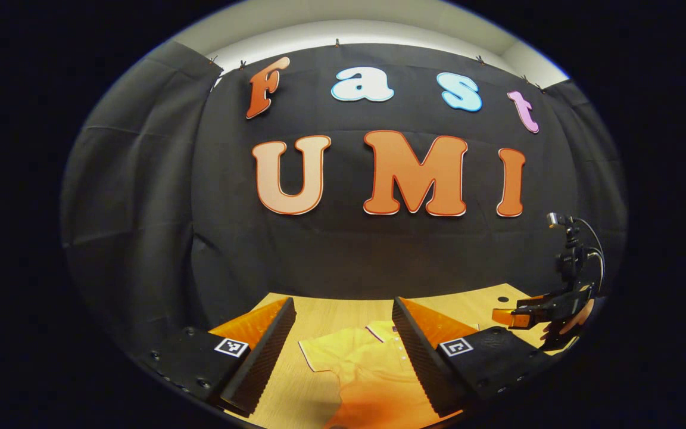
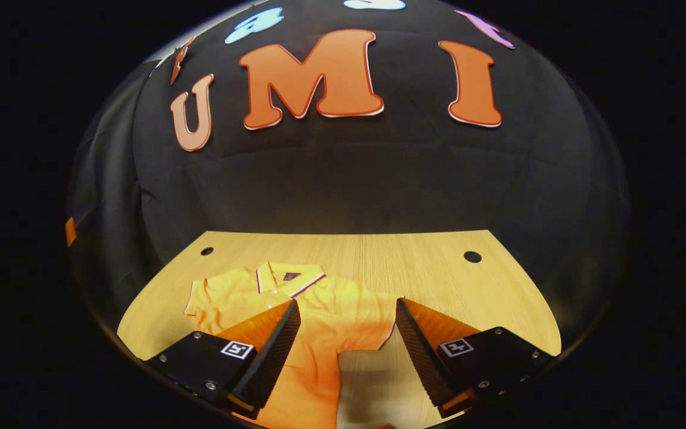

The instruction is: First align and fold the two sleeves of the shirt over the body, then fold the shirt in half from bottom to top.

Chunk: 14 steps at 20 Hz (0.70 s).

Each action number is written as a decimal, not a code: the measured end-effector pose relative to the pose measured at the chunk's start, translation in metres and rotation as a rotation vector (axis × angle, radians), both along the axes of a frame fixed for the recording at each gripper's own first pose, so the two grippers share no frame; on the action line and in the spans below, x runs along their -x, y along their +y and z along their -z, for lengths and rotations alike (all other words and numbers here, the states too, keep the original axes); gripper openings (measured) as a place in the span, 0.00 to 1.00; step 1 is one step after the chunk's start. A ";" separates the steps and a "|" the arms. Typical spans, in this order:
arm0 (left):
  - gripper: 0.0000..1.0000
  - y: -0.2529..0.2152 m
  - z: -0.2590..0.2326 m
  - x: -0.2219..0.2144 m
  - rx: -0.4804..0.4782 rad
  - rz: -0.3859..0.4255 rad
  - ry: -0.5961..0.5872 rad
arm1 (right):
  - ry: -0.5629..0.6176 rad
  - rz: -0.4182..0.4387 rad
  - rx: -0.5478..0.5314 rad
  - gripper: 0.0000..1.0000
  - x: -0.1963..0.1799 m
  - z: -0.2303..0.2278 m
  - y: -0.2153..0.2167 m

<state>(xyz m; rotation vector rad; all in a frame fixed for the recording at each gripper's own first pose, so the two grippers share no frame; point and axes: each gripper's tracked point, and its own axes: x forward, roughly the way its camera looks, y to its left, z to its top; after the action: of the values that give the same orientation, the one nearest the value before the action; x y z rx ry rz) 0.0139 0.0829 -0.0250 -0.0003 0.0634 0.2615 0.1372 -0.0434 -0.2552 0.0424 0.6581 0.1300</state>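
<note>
Shirt [image 1: 373, 363] lies flat on table [image 1: 331, 313], collar far; left gripper view: our left gripper [image 1: 343, 351] hovers wide open, empty, above its left sleeve. Right gripper view: right gripper [image 2: 348, 348] gapes empty, right sleeve [image 2: 373, 319] between jaws, nearer.

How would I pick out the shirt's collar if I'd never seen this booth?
Start at the wooden table in front of the black cloth wall. A yellow-orange shirt lies flat on it. The collar is at the shirt's far end, nearest the wall, the only part edged with dark and white stripes.
</note>
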 end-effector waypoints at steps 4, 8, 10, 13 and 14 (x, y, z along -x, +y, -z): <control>1.00 0.011 -0.008 0.001 -0.006 -0.077 -0.010 | 0.117 -0.003 0.003 0.98 -0.022 0.043 -0.011; 1.00 0.004 -0.007 0.012 -0.012 -0.130 -0.005 | 0.278 -0.007 0.043 0.95 -0.037 0.091 -0.026; 1.00 0.002 -0.004 0.015 -0.007 -0.151 0.002 | 0.369 -0.008 0.047 0.90 -0.045 0.109 -0.029; 1.00 0.006 0.000 0.014 0.003 -0.191 0.013 | 0.487 -0.009 0.053 0.84 -0.054 0.128 -0.037; 1.00 0.009 -0.001 0.015 -0.001 -0.204 0.014 | 0.520 -0.015 0.057 0.80 -0.057 0.135 -0.037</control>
<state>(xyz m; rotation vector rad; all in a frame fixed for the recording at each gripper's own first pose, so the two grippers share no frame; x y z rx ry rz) -0.0009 0.0918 -0.0236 -0.0042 0.0777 0.4660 0.1938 -0.0809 -0.3899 0.0161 1.1815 0.1148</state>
